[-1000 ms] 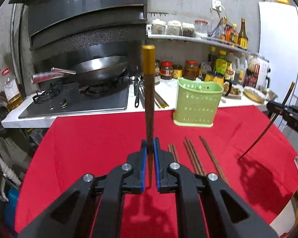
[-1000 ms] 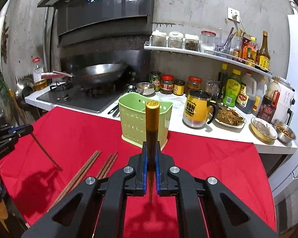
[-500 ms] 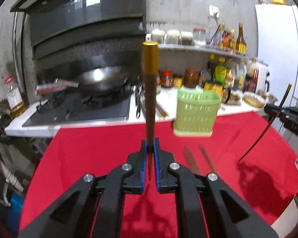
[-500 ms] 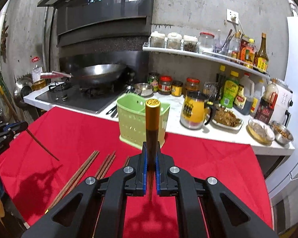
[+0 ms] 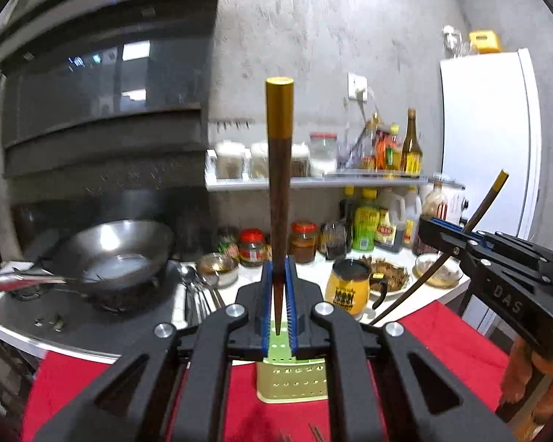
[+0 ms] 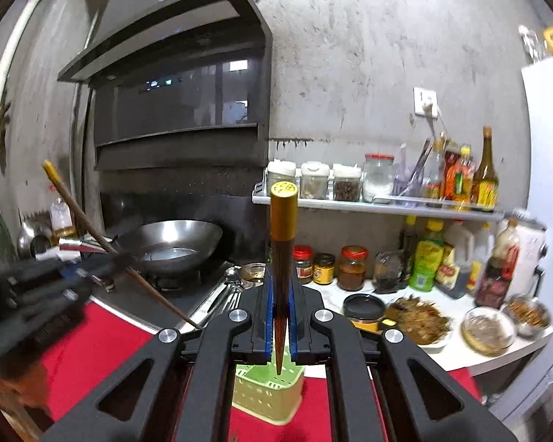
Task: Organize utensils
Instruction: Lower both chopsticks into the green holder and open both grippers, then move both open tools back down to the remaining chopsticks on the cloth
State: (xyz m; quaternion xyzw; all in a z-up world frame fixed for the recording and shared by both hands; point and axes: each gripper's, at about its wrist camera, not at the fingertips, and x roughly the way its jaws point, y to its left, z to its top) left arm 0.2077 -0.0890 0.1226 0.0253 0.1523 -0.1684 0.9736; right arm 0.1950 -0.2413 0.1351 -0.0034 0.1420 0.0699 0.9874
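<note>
My left gripper (image 5: pixel 278 276) is shut on a dark wooden chopstick (image 5: pixel 279 199) with a gold cap, held upright with its tip just above the green utensil basket (image 5: pixel 291 381). My right gripper (image 6: pixel 280 280) is shut on a second gold-capped chopstick (image 6: pixel 282 258), tip pointing down into the same green basket (image 6: pixel 267 394). Each gripper shows in the other's view: the right one at right (image 5: pixel 442 232), the left one blurred at left (image 6: pixel 103 261). The basket stands on the red tablecloth (image 5: pixel 453 339).
Behind the table a white counter (image 6: pixel 457 353) carries a wok (image 5: pixel 118 254) on the stove, loose spoons (image 5: pixel 195 294), a yellow mug (image 5: pixel 346 289), jars, bottles and food dishes. A shelf (image 6: pixel 379 204) of jars hangs on the wall. A white fridge (image 5: pixel 486 140) stands at right.
Both grippers have risen and moved forward over the green basket, bringing the chopstick tips above its opening. The grippers are now closer together; the loose chopsticks on the cloth have almost left view.
</note>
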